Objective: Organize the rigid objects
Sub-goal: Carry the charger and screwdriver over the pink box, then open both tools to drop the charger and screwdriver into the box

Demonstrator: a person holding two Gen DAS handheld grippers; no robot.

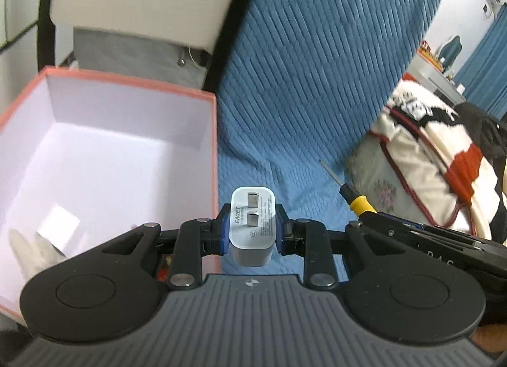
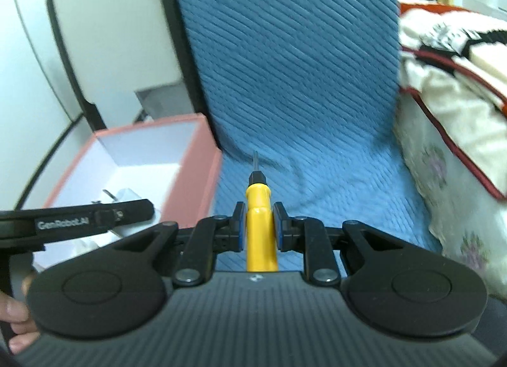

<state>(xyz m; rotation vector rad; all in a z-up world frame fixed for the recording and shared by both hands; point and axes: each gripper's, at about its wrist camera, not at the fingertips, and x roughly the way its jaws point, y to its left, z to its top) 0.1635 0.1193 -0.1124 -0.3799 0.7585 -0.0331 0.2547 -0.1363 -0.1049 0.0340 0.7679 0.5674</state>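
Observation:
My left gripper (image 1: 253, 229) is shut on a white plug charger (image 1: 252, 224), prongs facing up, held above the blue sofa seat just right of the pink box (image 1: 133, 88). My right gripper (image 2: 259, 227) is shut on a yellow-handled screwdriver (image 2: 258, 208), its black collar and metal tip pointing forward over the seat. The screwdriver also shows at the right in the left wrist view (image 1: 358, 200). The pink box shows in the right wrist view (image 2: 190, 157) with a white object inside, partly hidden by the left gripper's body (image 2: 88, 219).
The blue ribbed sofa cover (image 1: 317, 81) runs up the backrest. A cream, red and black blanket (image 1: 427, 157) lies at the right, also in the right wrist view (image 2: 459, 119). White pieces (image 1: 47, 237) lie in the box's near corner.

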